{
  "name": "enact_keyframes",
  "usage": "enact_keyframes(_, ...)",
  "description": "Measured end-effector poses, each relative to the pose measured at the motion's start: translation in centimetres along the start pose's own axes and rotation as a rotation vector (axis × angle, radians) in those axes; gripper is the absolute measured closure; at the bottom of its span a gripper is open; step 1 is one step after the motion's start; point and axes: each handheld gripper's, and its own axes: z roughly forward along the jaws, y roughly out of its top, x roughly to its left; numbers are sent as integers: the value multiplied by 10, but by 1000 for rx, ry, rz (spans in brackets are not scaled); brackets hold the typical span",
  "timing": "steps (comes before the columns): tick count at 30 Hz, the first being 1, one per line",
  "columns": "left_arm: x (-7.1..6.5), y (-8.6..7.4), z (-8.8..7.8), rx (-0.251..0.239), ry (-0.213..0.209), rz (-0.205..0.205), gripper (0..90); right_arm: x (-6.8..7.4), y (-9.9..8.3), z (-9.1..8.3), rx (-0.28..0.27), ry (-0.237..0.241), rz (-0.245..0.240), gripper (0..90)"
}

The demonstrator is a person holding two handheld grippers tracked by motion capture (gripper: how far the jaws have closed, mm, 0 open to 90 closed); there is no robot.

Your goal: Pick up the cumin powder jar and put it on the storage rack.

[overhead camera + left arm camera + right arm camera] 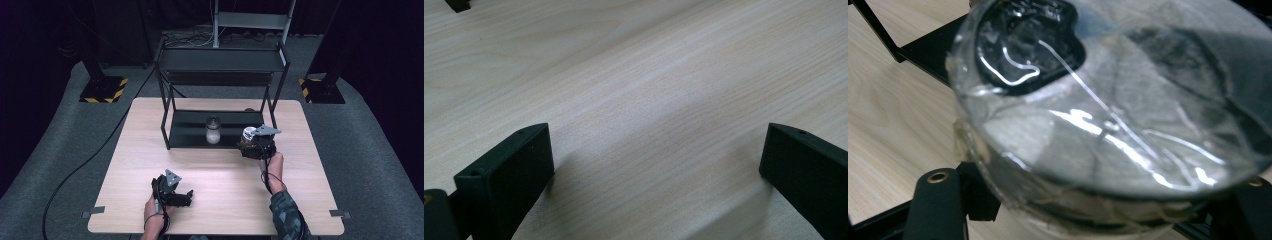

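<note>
Held a clear jar (1108, 115) clamped between the jaws of the right tool (256, 142), at the front right corner of the black rack (220, 60) on the bench (220, 200), the jar lying close against that tool's camera. Kept the left tool (172, 192) wide, nothing between its jaws, low over bare bench well short of the rack. Left a second jar (213, 131) upright on the rack's bottom shelf, apart from both tools.

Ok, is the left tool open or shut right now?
Open. In the left gripper view the left tool shows its two black jaws standing wide apart over bare table, with nothing between them.
</note>
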Motion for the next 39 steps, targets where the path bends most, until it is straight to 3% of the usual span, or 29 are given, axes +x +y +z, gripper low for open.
enact_keyframes(39,0,0,0,0,-1,0,7,-10,22,33,24,2,28,304)
